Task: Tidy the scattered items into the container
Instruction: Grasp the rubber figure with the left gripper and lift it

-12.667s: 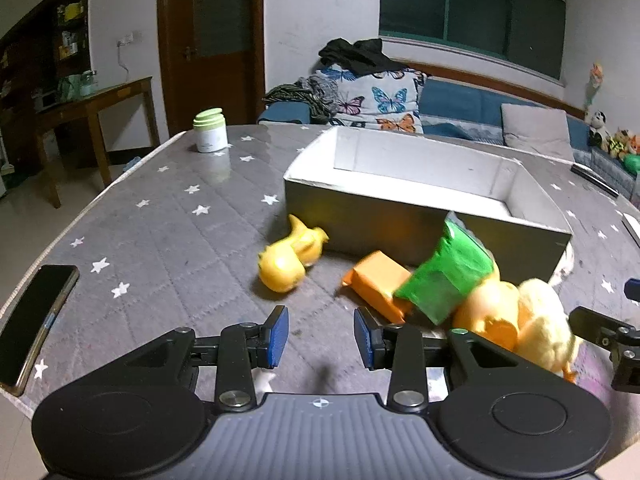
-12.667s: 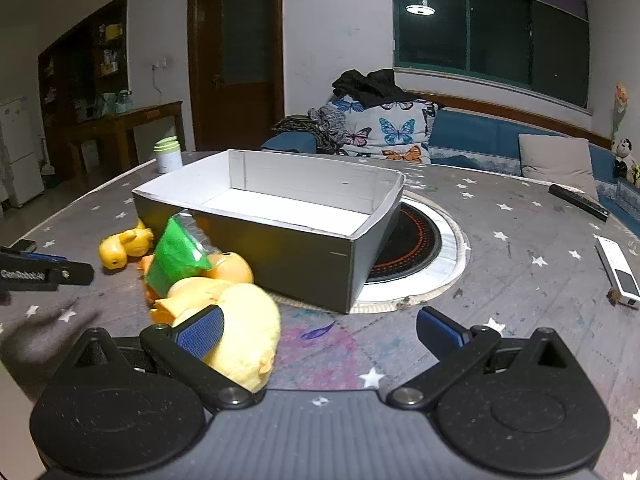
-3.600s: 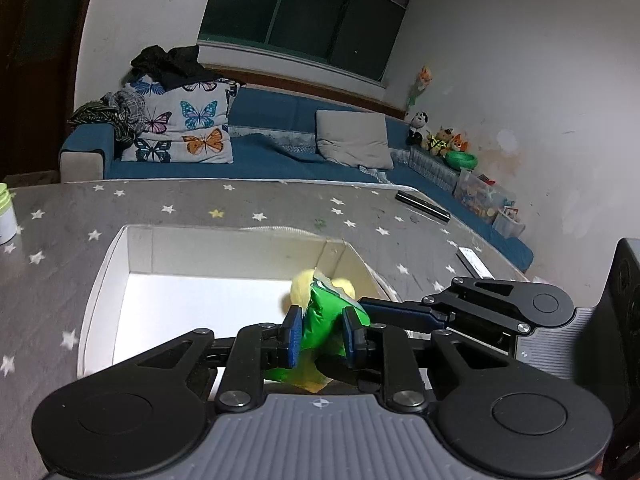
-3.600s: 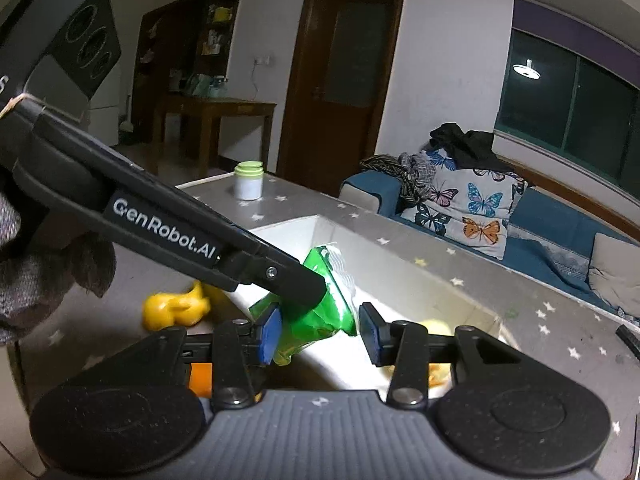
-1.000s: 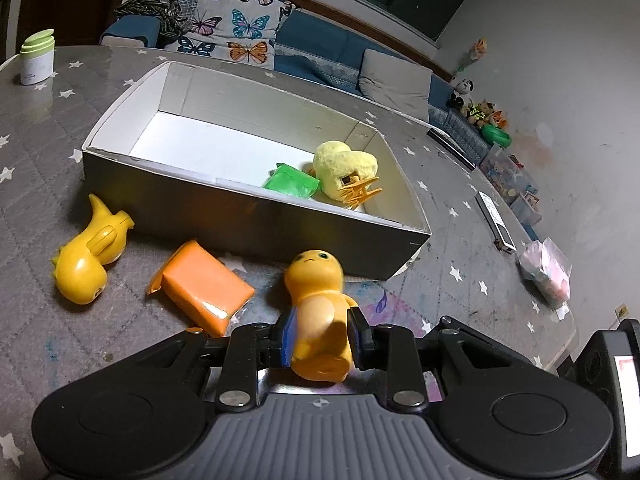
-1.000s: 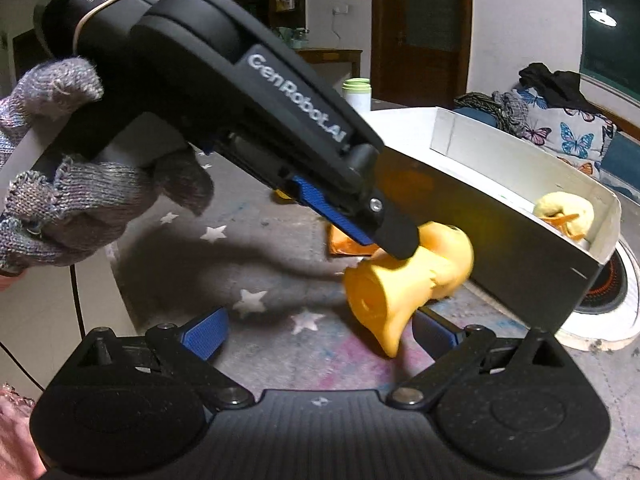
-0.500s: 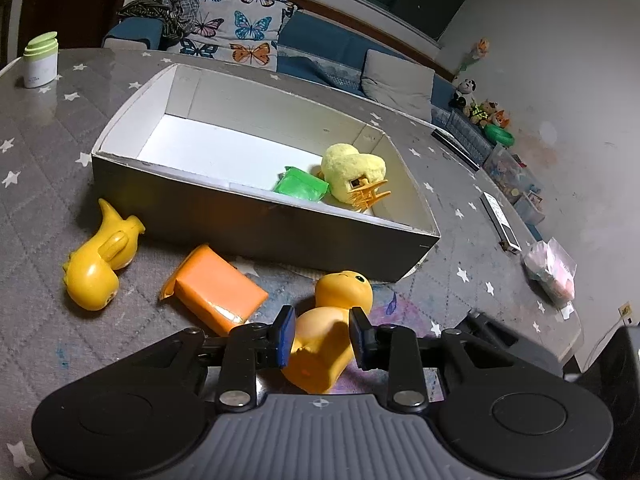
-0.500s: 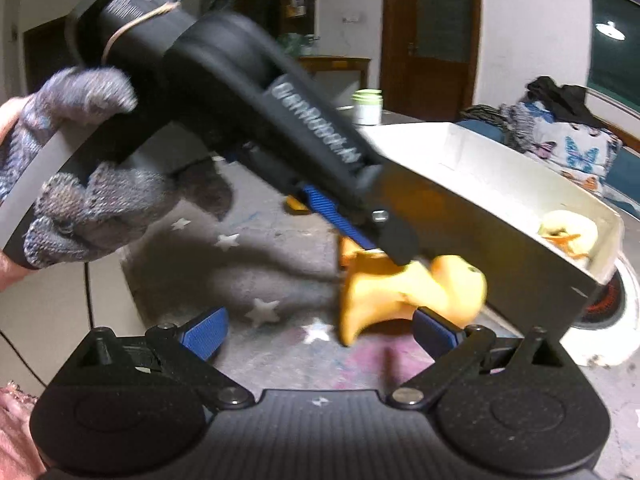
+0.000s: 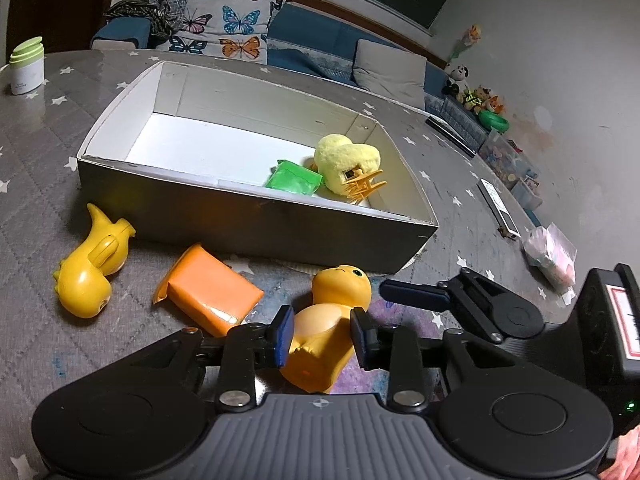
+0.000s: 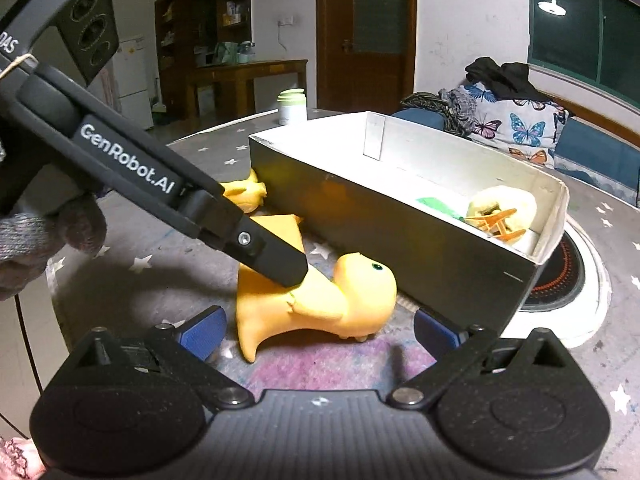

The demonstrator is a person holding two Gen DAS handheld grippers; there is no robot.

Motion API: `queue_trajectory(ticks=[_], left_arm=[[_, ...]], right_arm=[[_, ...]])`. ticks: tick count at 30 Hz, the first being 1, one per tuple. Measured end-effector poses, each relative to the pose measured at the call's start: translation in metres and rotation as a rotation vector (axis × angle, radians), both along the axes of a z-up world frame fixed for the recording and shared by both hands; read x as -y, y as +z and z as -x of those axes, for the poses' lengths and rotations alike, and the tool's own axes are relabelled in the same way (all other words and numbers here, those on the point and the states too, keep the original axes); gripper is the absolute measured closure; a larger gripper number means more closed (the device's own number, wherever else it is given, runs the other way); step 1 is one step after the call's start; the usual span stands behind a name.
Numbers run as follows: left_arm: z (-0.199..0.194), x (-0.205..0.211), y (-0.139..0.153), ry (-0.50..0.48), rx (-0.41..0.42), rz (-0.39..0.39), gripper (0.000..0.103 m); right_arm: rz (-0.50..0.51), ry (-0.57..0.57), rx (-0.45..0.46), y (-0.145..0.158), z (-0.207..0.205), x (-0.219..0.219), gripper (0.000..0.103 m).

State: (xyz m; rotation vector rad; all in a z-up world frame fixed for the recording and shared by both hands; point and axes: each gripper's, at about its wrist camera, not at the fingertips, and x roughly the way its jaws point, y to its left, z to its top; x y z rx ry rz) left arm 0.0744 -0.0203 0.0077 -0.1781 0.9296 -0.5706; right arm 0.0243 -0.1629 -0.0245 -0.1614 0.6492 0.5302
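The left tool [image 9: 321,338] pinches the orange rubber duck toy [image 9: 326,330], which lies tipped on the grey star-patterned surface [image 9: 36,152] just outside the near wall of the white-lined cardboard box [image 9: 248,224]. The right tool [image 10: 318,330] hangs spread wide beside it.

A blue sofa [image 9: 312,46] stands below dark windows [image 10: 582,30].
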Motion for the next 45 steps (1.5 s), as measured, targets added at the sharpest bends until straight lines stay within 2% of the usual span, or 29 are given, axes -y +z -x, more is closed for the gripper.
queue_trajectory(ticks=[13,24,36,45], left_arm=[[-0.005,0.008,0.001,-0.069,0.015,-0.046,0.065],[-0.01,0.034,0.011,-0.249,0.057,-0.2,0.064],[-0.038,0.043,0.011,-0.429,-0.047,-0.204,0.064],[-0.051,0.053,0.012,-0.47,-0.118,-0.233,0.064]], right_arm=[[0.042,0.013,0.005,-0.014,-0.013,-0.019,0.001],[0.034,0.008,-0.015,-0.019,-0.021,-0.02,0.004],[0.027,0.003,-0.008,-0.022,-0.021,-0.019,0.006],[0.026,0.0,-0.006,-0.026,-0.02,-0.024,0.006]])
